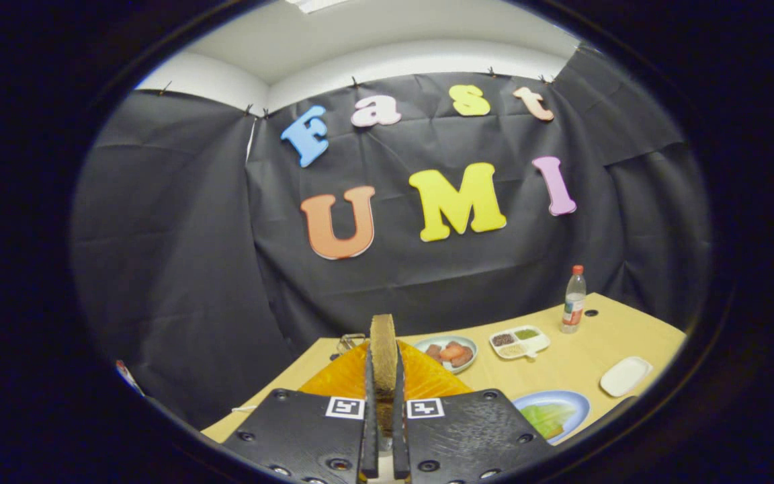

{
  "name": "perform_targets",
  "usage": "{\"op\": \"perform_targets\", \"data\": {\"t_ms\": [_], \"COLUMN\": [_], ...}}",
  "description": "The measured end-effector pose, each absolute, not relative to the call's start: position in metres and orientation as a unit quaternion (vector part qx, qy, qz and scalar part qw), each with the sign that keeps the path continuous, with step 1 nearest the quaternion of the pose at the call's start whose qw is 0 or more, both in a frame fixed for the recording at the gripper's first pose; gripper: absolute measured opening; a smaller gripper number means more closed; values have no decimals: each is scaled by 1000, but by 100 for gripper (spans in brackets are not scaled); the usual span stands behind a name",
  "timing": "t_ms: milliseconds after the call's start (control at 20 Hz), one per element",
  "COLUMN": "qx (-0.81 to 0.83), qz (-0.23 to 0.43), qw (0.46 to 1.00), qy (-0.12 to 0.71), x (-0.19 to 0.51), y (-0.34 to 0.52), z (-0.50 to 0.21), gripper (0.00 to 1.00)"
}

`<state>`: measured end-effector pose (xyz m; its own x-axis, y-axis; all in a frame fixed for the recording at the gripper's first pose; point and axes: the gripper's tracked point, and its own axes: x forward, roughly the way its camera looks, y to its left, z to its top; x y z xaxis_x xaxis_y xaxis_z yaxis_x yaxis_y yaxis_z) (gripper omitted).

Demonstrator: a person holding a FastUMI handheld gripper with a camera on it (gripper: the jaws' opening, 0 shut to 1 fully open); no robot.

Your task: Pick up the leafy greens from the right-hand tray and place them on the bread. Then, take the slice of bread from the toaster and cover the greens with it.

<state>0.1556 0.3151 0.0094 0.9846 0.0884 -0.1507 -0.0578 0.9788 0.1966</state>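
Above wooden table (582, 366), bread slice (383, 349) upright, edge-on, in tool (383, 376).

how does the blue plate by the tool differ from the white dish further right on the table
The blue plate is round with a blue rim and carries leafy greens; the white dish is a rounded rectangle and plain white, with nothing visible on it. The blue plate lies just right of the tool, which is shut on a slice of bread held on edge; the white dish lies further right, nearer the table's far edge. Both are shallow and rest flat on the table.
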Motion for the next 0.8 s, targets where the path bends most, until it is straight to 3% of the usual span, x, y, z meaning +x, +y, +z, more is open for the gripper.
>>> {"op": "perform_targets", "data": {"t_ms": [250, 450, 800], "qx": [79, 84, 136], "qz": [1, -37, -29], "qw": [995, 991, 977], "qy": [64, 101, 161], "x": [137, 142, 150], "y": [239, 182, 159], "z": [5, -45, -137], "gripper": [8, 8, 8]}}
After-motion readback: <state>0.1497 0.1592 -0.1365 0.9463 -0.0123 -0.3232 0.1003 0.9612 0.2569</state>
